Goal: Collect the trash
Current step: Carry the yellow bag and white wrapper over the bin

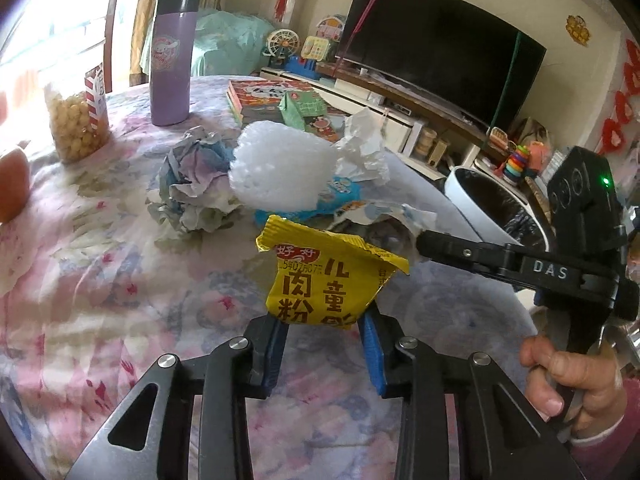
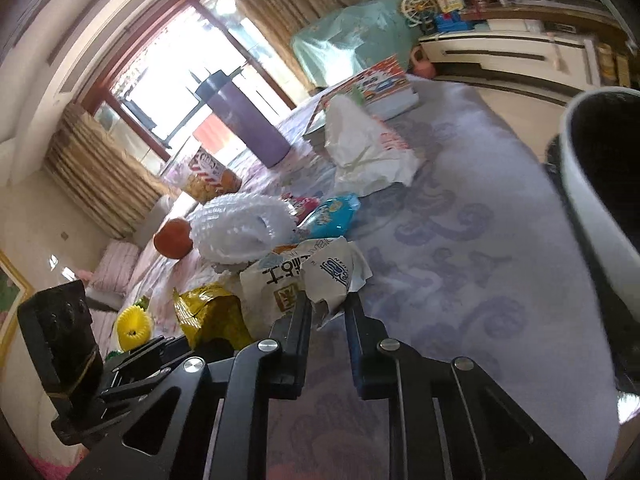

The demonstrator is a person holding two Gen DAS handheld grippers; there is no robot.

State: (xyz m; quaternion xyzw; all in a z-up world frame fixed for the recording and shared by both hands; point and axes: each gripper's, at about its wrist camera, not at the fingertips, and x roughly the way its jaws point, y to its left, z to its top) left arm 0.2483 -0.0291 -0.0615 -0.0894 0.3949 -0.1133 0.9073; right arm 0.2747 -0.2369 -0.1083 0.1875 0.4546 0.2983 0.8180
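We hold the yellow packet (image 1: 334, 280) in the left gripper (image 1: 324, 334), its two blue pads pinching the packet's lower edge, lifted above the tablecloth (image 1: 100, 280). The right gripper (image 2: 328, 308) is closed on a corner of the white printed wrapper (image 2: 304, 276), which lies just beside the bin (image 1: 496, 216), on the pile side.

Risks, as we judge them:
- The yellow packet is held by a narrow margin; a quick swing toward the bin could pull it free and drop it short of the rim.
- The white wrapper is thin and gripped at a torn corner; it may rip or slide out when lifted.
- The foam net (image 1: 276, 168) sits on the pile behind the wrapper, farther from the bin; dragging the wrapper could roll it off the table.
- The two grippers are near each other and could collide on the way to the bin.

Count:
- Bin: one
- Yellow packet: one
- White printed wrapper: one
- Foam net: one
- Crumpled paper ball (image 1: 192, 188): one
- Blue wrapper (image 2: 332, 216): one
- White plastic bag (image 2: 360, 148): one
- Purple flask (image 1: 172, 60), not trash: one
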